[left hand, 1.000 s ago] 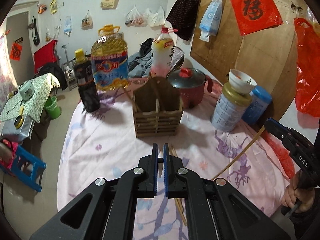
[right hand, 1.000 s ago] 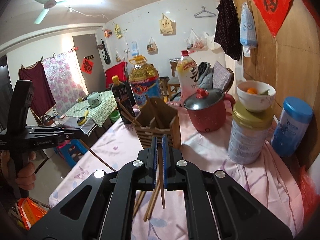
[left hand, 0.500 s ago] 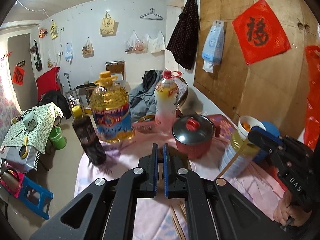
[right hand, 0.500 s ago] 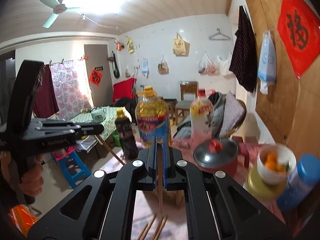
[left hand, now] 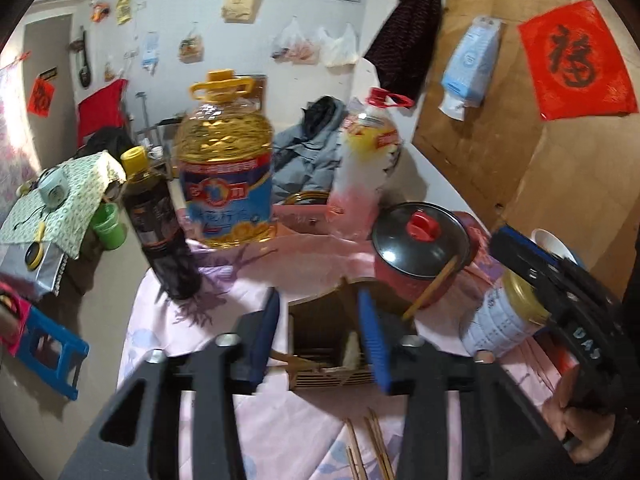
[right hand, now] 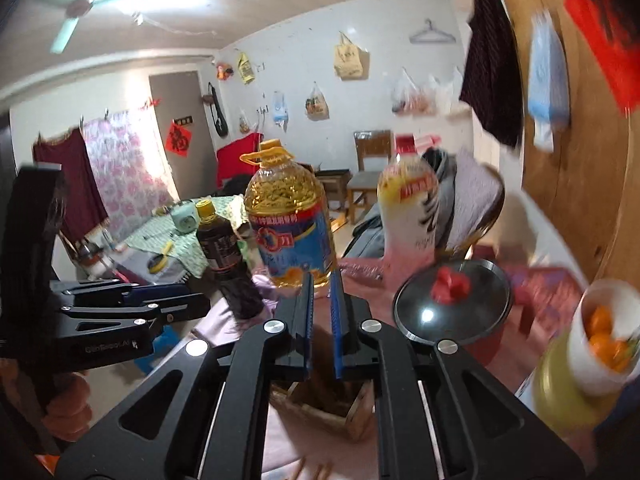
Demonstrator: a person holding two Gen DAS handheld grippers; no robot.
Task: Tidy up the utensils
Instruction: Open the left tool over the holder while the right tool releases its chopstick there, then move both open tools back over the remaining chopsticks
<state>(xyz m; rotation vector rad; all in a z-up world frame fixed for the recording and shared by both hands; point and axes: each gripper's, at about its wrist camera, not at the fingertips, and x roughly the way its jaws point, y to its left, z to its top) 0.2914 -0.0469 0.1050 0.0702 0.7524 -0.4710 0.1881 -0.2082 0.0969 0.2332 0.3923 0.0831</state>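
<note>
Opening over wooden slatted holder (left hand: 332, 344): left gripper (left hand: 320, 332), blue ribbed pads spread, nothing between. Opening too, right gripper (right hand: 322, 316), narrow gap, empty, above same box (right hand: 328, 404). Near edge: loose bamboo chopsticks (left hand: 366, 450) flat on pink floral cloth (left hand: 288, 420), count unclear. One chopstick (left hand: 430, 290) slanting beside holder. Beyond: one red pot (left hand: 420, 252), glass lid; three bottles.

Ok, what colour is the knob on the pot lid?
Red, on a dark lid; the knob shows best in the left wrist view.
</note>
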